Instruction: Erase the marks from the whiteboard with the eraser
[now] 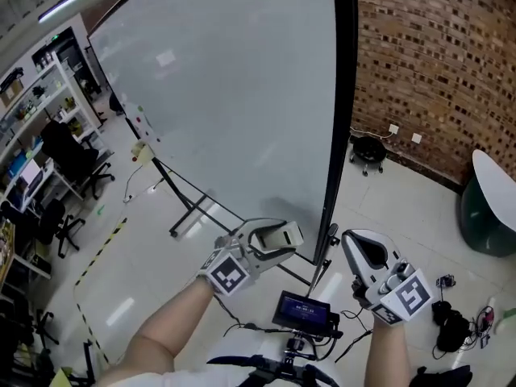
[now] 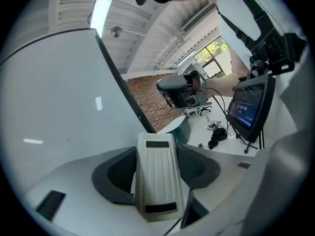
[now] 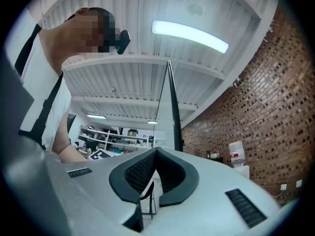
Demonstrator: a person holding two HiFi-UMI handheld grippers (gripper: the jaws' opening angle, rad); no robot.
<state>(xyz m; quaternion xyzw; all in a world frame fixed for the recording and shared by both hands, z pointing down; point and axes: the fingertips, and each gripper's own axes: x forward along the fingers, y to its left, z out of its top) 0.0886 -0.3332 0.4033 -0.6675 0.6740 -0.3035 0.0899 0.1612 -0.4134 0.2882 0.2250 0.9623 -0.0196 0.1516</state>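
The big whiteboard (image 1: 234, 95) stands on its black stand in the middle of the room, its pale grey face leaning away towards the far left. A few small coloured specks (image 1: 139, 121) sit near its far-left edge. The person holds both tools low in front of it, down by the board's near right corner. The left gripper (image 1: 272, 240) is clamped on the eraser (image 2: 156, 176), a cream ribbed block with a dark pad pressing on each side and its end sticking out past the jaws. The eraser sits right at the board's lower edge, close to the black frame; from here I can't tell whether it actually touches the surface. The right gripper (image 1: 367, 252) hangs just to the right of the frame, apart from the other tool. Its own camera shows the two dark jaw tips meeting with nothing held between them. A small lit screen (image 1: 305, 313) sits on the rig at the person's chest, between the two forearms. Off to the right runs a brick wall (image 1: 435, 63), with a small black stool (image 1: 368, 151) at its foot and a green-and-white rounded piece of furniture (image 1: 488, 208) further right. On the far left are white shelves (image 1: 40, 95), dark office chairs (image 1: 76, 164) and a strip of yellow-and-black floor tape (image 1: 101, 252).
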